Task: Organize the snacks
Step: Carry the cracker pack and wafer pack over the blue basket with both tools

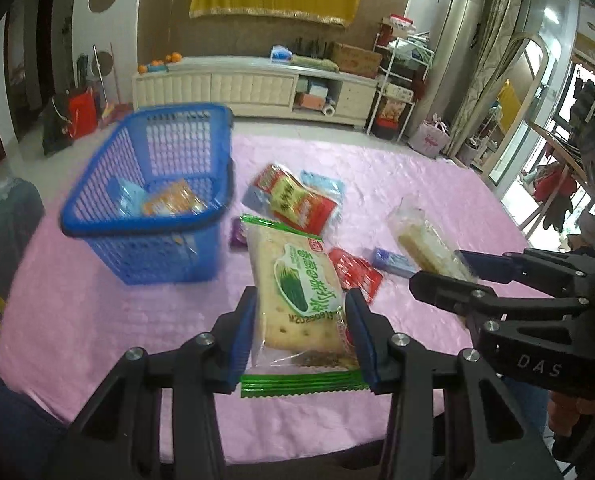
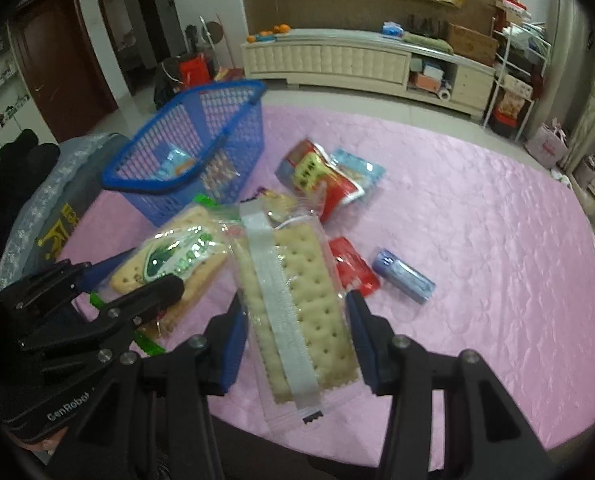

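My left gripper [image 1: 302,296] is shut on a green-printed cracker packet [image 1: 297,280], its blue pads pressing the packet's sides above the pink tablecloth [image 1: 97,320]. My right gripper [image 2: 294,300] is shut on a clear cracker packet [image 2: 297,304] with a silver seam strip. Each gripper shows in the other's view: the right gripper [image 1: 437,268] at the right, the left gripper [image 2: 153,270] at the lower left. A blue mesh basket [image 1: 137,228] stands to the left and holds a light blue packet and an orange packet.
Loose snacks lie mid-table: a pile of red and yellow packets [image 2: 325,184], a small red packet [image 2: 351,266], a blue-purple roll [image 2: 403,276] and a purple packet [image 1: 237,234]. A grey covered seat [image 2: 57,200] stands at the table's left edge.
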`<act>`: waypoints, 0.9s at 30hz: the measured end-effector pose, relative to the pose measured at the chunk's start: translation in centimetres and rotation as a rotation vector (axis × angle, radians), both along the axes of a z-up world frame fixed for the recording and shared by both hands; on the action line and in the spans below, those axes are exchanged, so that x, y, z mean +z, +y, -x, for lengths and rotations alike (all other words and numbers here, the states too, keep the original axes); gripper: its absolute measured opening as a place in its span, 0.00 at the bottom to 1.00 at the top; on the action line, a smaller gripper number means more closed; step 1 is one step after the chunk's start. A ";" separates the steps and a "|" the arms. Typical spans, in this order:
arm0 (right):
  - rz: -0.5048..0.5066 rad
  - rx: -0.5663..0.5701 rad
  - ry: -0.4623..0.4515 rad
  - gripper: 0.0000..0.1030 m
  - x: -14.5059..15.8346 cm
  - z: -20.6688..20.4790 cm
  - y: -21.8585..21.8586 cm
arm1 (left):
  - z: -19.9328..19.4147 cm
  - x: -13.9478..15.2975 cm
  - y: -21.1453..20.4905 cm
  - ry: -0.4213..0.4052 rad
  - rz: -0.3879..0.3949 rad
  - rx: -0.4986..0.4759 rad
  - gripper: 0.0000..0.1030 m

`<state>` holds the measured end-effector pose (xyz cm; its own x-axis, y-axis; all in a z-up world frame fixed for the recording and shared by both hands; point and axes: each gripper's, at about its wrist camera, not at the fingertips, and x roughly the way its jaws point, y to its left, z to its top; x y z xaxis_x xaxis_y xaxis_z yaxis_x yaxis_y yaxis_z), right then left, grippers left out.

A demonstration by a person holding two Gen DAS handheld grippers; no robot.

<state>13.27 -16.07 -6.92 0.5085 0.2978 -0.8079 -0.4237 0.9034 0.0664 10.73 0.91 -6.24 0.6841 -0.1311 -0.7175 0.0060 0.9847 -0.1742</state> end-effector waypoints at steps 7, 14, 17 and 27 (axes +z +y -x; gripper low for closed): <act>-0.043 0.013 -0.016 0.51 1.8 -0.9 2.5 | -0.8 2.5 3.0 -0.044 -0.051 0.030 0.40; -0.069 0.056 -0.050 0.51 4.7 -2.8 5.6 | -1.9 4.3 6.3 -0.055 -0.057 0.058 0.39; -0.072 0.073 -0.056 0.51 5.4 -3.4 6.7 | -2.5 5.3 7.7 -0.062 -0.066 0.074 0.38; -0.113 0.121 -0.047 0.51 7.5 -8.3 9.8 | -6.4 7.9 11.7 -0.082 -0.084 0.092 0.27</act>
